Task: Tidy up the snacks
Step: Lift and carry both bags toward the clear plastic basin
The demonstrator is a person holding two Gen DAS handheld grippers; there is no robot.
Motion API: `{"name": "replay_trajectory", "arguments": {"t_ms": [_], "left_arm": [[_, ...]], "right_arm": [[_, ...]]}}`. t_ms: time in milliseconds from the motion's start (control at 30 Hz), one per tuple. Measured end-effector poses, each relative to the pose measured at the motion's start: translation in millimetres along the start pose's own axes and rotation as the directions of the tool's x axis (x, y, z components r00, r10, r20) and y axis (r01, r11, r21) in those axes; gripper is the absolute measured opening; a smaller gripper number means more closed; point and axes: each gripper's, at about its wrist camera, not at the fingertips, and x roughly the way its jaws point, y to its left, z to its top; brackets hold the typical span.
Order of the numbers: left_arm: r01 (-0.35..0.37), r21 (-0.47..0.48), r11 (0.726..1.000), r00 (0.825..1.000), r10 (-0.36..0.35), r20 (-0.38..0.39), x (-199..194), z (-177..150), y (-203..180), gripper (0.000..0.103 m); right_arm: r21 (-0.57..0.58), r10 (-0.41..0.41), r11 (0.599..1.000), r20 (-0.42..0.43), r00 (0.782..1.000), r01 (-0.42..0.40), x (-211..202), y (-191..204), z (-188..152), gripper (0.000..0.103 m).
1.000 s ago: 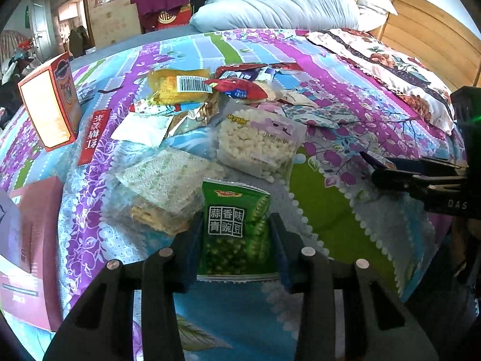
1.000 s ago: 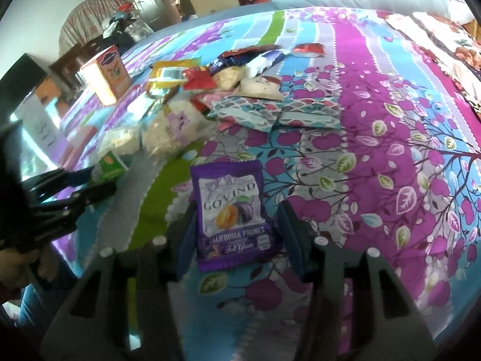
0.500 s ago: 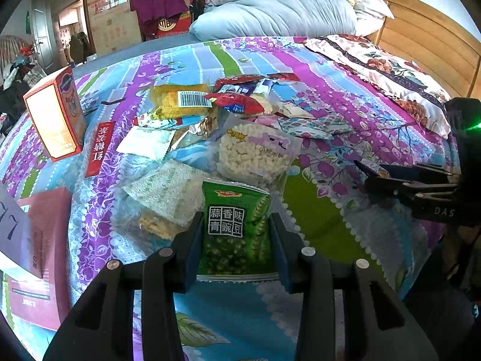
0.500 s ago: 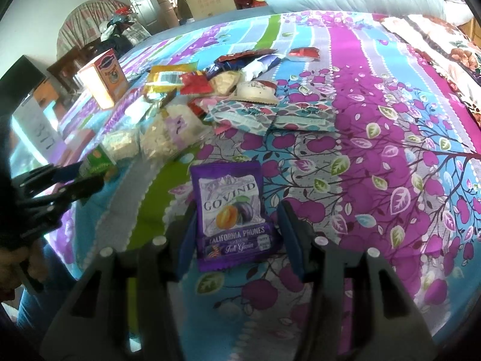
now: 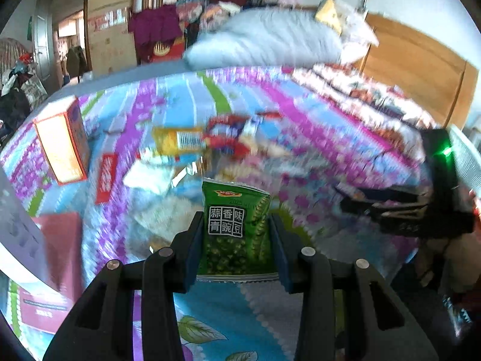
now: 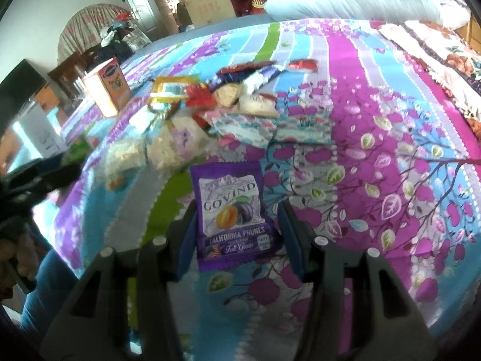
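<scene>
My left gripper (image 5: 234, 234) is shut on a green pack of peas (image 5: 236, 225) and holds it upright above the bed. My right gripper (image 6: 236, 219) is shut on a purple pack of prunes (image 6: 231, 210) and holds it above the bed's near edge. A heap of loose snack packs (image 6: 210, 111) lies on the patterned bedspread (image 6: 375, 120) beyond both grippers; it shows blurred in the left wrist view (image 5: 210, 147). Each gripper shows at the side of the other's view: the right one (image 5: 390, 207), the left one (image 6: 39, 177).
An orange snack box (image 5: 63, 144) stands at the left of the bed, also in the right wrist view (image 6: 108, 90). A pink box (image 5: 57, 261) sits at the near left. Pillows (image 5: 270, 42) and a wooden headboard (image 5: 421, 69) are at the far end.
My left gripper has risen and tilted up with the peas pack, so the view now shows more of the room and is blurred. My right gripper has drawn back slightly with the prunes.
</scene>
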Motion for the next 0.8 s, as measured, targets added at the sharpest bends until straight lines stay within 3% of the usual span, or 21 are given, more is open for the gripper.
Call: {"name": "replay_trajectory", "arguments": {"t_ms": [200,333,533,800], "left_arm": [[0.017,-0.030,0.999,0.991,-0.012,0.136,-51.1,30.3,14.6,0.043],[-0.017,-0.058,0.998,0.981,0.028,0.192,-80.3,47.4,33.5,0.043],[-0.131,-0.171,0.976,0.958,0.169,0.230,-118.1,60.4,96.6,0.043],[-0.310,-0.290,0.905,0.899,0.379,0.221,-179.0,67.1,207.9,0.043]], "right_arm": [[-0.046,0.010,0.999,0.082,0.997,-0.007,-22.2,26.1,43.1,0.052],[-0.076,0.041,0.997,0.128,0.991,-0.032,-33.4,51.7,77.7,0.052],[-0.184,0.132,0.978,0.197,0.972,-0.095,-48.7,121.1,134.7,0.052],[-0.382,0.325,0.894,0.191,0.926,-0.235,-52.7,261.2,200.9,0.052]]}}
